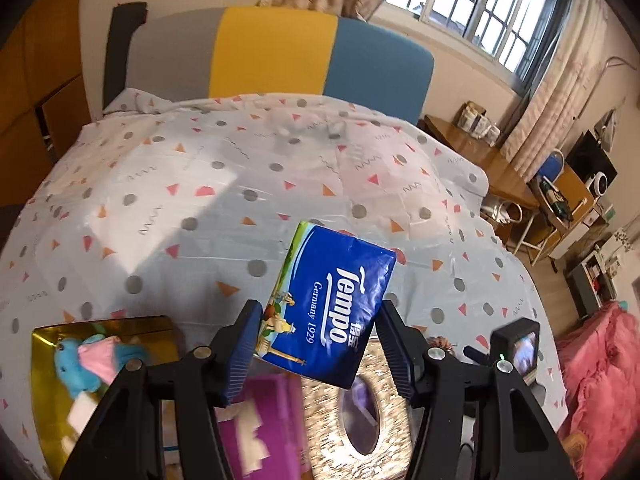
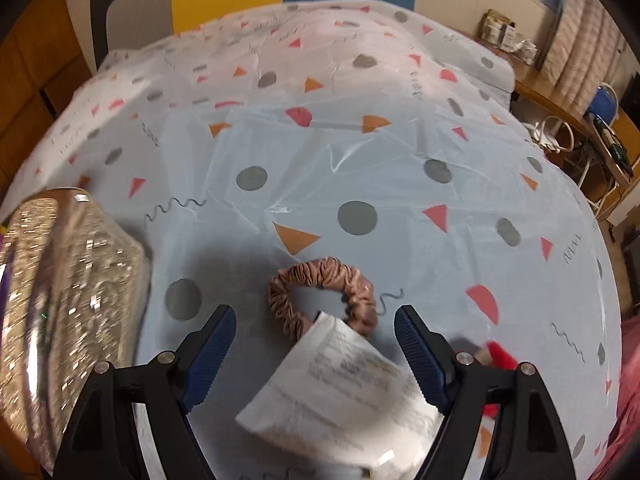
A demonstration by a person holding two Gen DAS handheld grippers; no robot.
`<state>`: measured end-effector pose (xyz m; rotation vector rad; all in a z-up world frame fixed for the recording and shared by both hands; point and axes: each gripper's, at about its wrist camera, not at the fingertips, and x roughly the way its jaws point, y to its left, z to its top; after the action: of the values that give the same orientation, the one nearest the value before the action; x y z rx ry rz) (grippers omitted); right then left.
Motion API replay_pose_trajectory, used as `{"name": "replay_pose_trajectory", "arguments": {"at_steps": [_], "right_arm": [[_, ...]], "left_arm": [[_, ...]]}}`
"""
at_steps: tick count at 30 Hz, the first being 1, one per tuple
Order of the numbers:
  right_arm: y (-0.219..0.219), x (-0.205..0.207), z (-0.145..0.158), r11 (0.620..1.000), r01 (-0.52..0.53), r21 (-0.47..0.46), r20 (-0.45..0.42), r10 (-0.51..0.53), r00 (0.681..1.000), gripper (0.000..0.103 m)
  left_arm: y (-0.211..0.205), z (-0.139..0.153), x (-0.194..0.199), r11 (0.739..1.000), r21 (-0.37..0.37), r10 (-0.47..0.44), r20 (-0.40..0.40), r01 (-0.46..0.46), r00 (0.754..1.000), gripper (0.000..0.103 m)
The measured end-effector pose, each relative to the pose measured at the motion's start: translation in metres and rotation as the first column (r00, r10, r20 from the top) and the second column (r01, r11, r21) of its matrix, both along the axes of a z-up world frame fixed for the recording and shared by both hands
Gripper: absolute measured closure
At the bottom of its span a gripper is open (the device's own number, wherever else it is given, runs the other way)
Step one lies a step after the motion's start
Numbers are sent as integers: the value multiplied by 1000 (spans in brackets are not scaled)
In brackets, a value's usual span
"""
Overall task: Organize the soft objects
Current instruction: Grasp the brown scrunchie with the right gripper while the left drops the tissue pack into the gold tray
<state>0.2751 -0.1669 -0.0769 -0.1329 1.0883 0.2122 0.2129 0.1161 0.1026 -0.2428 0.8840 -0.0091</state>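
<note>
Overhead, left fingers [image 1: 320, 344] clamp the tilted tissue pack [image 1: 330, 304]; right fingers [image 2: 316, 356] gape, downward-angled, empty.

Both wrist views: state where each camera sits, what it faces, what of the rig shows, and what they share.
Left wrist: on the left gripper, angled down over the bed; its blue pads clamp a blue Tempo tissue pack; the other gripper's camera shows at right.
Right wrist: on the right gripper, angled down; open jaws over a white paper packet overlapping a pink ruffled scrunchie.
Shared: patterned white bedsheet, glittery tissue box, yellow-and-blue headboard.
</note>
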Motion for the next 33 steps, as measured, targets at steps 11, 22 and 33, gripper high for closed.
{"name": "replay_pose_trajectory", "arguments": {"at_steps": [11,22,33], "right_arm": [[3,15,-34,1000,31,1,-52,-31,998,19],[46,-13,-29,995,-96,-10,-25,96,995,81],[57,-31,-35,993,-119,-1,7,119,993,79]], "left_arm": [[60,4,-48,997,-34,73,53,-71,996,44],[168,-24,-121,947,-117,305,38,-298,952,47],[245,-90,-217,850,-140,505,-56,-508,861,60]]}}
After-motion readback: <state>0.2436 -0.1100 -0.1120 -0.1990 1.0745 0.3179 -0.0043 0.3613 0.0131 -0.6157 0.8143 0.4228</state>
